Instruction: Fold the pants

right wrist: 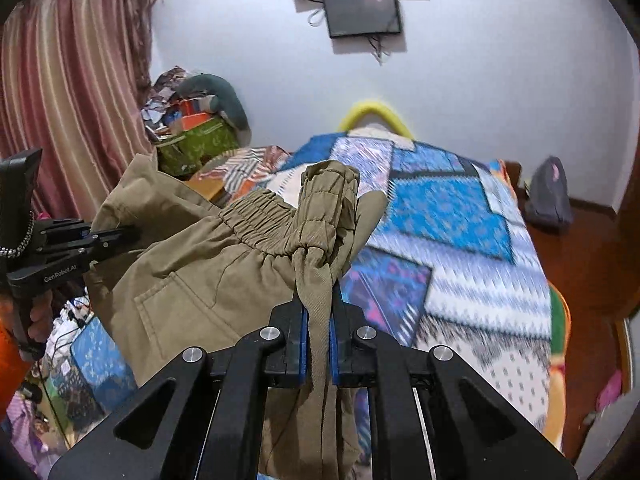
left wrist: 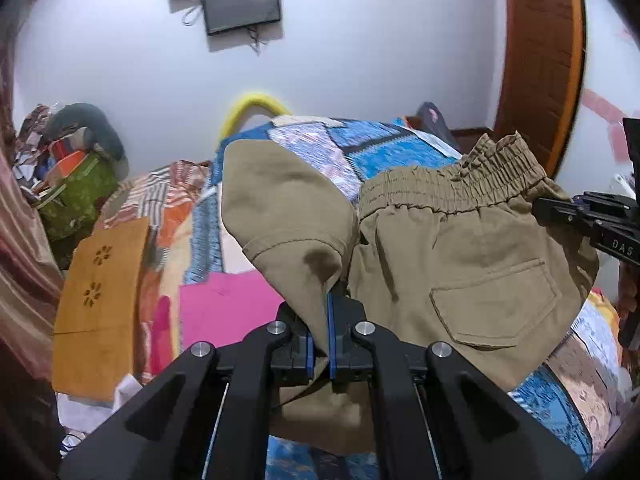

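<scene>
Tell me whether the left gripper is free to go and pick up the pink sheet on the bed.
Probably not as things stand. The left gripper is shut on the khaki pants, which hang off it. The pink sheet lies uncovered on the bed, but the pants would have to be let go first.

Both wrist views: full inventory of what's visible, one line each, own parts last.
pants: 1, khaki, held up over the bed
bedspread: 1, blue and white patchwork, on the bed
screen: 1, dark, on the wall
curtain: 1, pink striped, left in the right wrist view
yellow loop: 1, behind the bed
green bag: 1, in a clutter pile by the wall
pink sheet: 1, on the bed
door: 1, brown wood, right
left tool: 1, black, blue pads, shut on a pant leg
right tool: 1, black, shut on the waistband
</scene>
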`<state>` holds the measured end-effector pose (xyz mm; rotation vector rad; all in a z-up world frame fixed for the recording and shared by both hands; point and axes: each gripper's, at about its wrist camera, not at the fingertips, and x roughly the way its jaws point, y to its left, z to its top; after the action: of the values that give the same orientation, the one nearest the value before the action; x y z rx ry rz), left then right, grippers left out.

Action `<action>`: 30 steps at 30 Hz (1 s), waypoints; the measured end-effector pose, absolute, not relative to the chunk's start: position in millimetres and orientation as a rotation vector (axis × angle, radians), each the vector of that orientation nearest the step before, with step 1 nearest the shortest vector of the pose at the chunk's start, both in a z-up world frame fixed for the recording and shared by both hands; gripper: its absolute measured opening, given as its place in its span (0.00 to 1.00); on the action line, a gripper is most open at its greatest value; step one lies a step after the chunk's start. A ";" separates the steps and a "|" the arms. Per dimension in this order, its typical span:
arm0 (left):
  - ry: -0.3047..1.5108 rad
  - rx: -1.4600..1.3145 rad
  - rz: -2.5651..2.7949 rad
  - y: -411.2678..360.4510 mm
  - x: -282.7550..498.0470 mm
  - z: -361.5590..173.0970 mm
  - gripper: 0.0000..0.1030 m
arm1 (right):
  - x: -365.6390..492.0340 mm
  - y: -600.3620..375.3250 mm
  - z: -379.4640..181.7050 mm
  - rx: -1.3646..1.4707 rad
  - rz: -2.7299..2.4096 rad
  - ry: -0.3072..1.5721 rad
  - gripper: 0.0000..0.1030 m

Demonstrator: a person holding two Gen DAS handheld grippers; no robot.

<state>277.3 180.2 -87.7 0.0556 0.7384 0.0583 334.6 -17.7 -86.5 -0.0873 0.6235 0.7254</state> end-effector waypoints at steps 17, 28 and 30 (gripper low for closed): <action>0.758 -0.003 0.191 291.5 330.8 -120.2 0.04 | 394.3 100.8 -112.5 -0.116 0.853 0.640 0.07; 0.905 0.038 0.195 299.1 310.2 -203.1 0.04 | 372.0 114.1 -201.8 -0.215 0.873 0.886 0.12; 0.901 0.022 0.190 298.4 304.4 -204.0 0.05 | 374.1 110.0 -202.7 -0.211 0.861 0.906 0.14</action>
<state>304.4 298.4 -204.0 0.0219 0.9007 0.1899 374.1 110.0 -202.7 -0.2107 0.9059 0.8615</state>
